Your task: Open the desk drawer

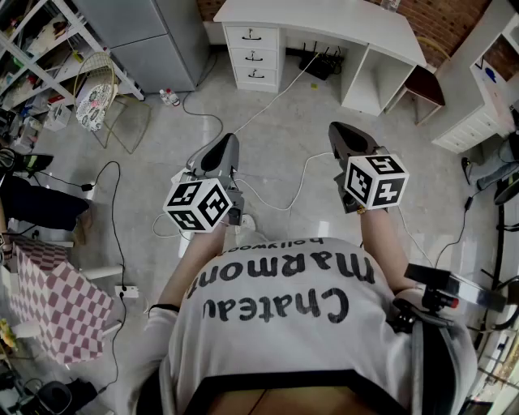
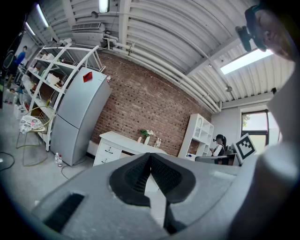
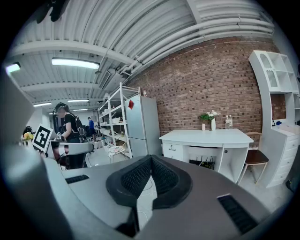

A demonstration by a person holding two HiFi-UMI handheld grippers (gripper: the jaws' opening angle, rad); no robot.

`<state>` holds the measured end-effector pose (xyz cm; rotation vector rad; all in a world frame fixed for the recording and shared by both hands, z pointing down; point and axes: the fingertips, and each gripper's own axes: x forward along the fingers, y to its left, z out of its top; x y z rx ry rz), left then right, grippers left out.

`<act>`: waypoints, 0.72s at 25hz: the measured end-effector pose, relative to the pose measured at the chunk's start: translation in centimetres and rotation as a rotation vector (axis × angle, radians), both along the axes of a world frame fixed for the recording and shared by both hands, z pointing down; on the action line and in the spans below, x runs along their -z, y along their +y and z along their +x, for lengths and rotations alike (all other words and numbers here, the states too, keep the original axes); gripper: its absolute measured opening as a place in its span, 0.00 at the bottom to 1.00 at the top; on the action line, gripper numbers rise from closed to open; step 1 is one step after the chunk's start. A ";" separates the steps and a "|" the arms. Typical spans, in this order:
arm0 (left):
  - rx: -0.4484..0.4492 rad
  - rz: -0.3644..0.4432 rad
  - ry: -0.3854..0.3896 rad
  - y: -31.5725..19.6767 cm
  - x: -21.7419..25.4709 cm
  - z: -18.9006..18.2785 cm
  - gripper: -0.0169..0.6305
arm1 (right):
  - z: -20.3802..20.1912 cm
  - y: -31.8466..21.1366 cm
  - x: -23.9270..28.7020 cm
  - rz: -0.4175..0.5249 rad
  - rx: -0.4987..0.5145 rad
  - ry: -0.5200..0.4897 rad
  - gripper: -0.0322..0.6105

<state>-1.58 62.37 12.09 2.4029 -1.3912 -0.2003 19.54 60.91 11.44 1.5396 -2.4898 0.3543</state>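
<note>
While the desk drawer (image 1: 252, 34) sits closed at twelve o'clock, well apart across the floor (image 1: 276, 121), I carry my left gripper (image 1: 225, 146) and right gripper (image 1: 342, 132) clenched on nothing, raised side by side, likely because the approach comes first.

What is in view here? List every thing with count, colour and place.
desk: one, white, against the brick wall
drawers: three, white, shut, desk's left end
refrigerator: one, grey, left of the desk
shelving rack: one, white, far left
wire chair: one, pale, before the rack
vase: one, white, on the desk
cables: several, white and black, on the floor
left gripper: one, grey, jaws together, empty
right gripper: one, grey, jaws together, empty
</note>
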 end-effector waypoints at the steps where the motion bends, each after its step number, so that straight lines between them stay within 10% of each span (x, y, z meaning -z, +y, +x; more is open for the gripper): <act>1: -0.004 -0.002 0.000 -0.5 0.0 -0.2 0.05 | -0.2 -0.5 0.0 -0.001 -0.003 0.000 0.07; 18: -0.045 0.002 0.007 -12.8 1.5 -8.4 0.05 | -7.4 -12.3 1.2 -0.014 -0.071 -0.058 0.07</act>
